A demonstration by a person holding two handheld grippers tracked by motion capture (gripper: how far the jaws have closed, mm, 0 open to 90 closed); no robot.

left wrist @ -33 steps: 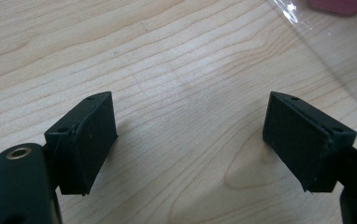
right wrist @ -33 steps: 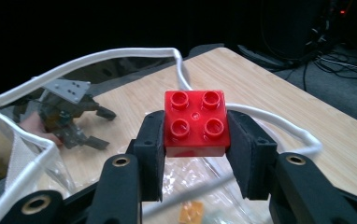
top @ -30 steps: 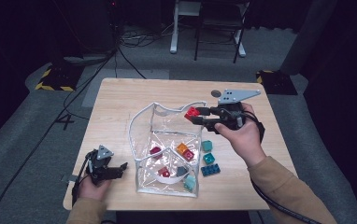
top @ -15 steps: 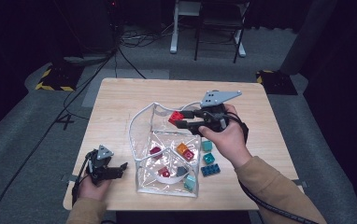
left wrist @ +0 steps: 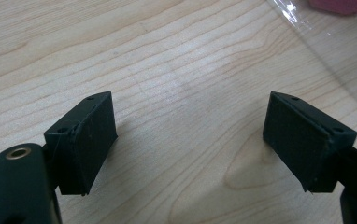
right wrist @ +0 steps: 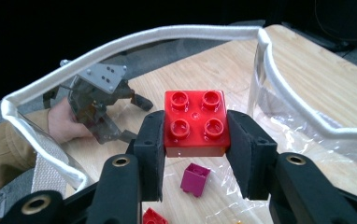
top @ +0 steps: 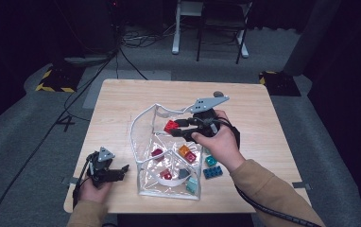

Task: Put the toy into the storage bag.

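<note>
Since a second ago you have carried your right gripper (top: 177, 128) leftward from the table's right side to just over the white-edged rim of the clear bag (top: 143, 118), while your left gripper (top: 117, 171) has stayed where it was near the front-left corner of the table (top: 122, 101). Your right jaws pinch the red brick (right wrist: 196, 122) on 2 opposite sides, its 4 studs facing up, and it hangs inside the bag's open mouth, above the magenta brick (right wrist: 195, 178) lying on the bag's floor. Your left jaws stand spread wide with bare wood between them, resting low on the table just beside the bag's left wall. A blue brick (top: 212, 171) lies on the table outside the bag, by your right forearm.
</note>
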